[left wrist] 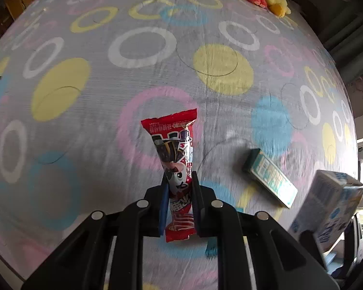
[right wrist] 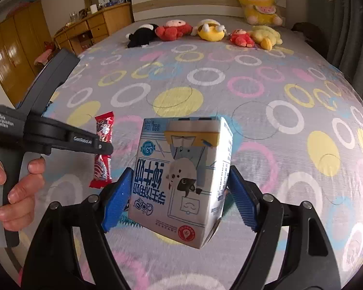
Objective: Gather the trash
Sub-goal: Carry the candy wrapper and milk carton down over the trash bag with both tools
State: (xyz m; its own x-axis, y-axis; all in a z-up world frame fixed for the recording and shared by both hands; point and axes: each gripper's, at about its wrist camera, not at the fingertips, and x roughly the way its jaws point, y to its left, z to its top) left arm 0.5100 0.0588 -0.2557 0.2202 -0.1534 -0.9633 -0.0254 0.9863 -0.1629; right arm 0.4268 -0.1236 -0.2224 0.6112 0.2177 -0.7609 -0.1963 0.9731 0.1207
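Now, left tool [left wrist: 179,183] clamps one red wrapper [left wrist: 175,149], right tool [right wrist: 179,193] grips one milk carton [right wrist: 181,178], one teal box [left wrist: 269,178] on bed.

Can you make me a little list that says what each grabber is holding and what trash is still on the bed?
left hand-held gripper: shut on the red crinkly plastic snack wrapper, lifted off the bed
right hand-held gripper: shut on the white and blue cardboard milk carton
still lying on bed: small teal and white flat cardboard box
bed cover: grey sheet with coloured rings
far end: row of plush toys
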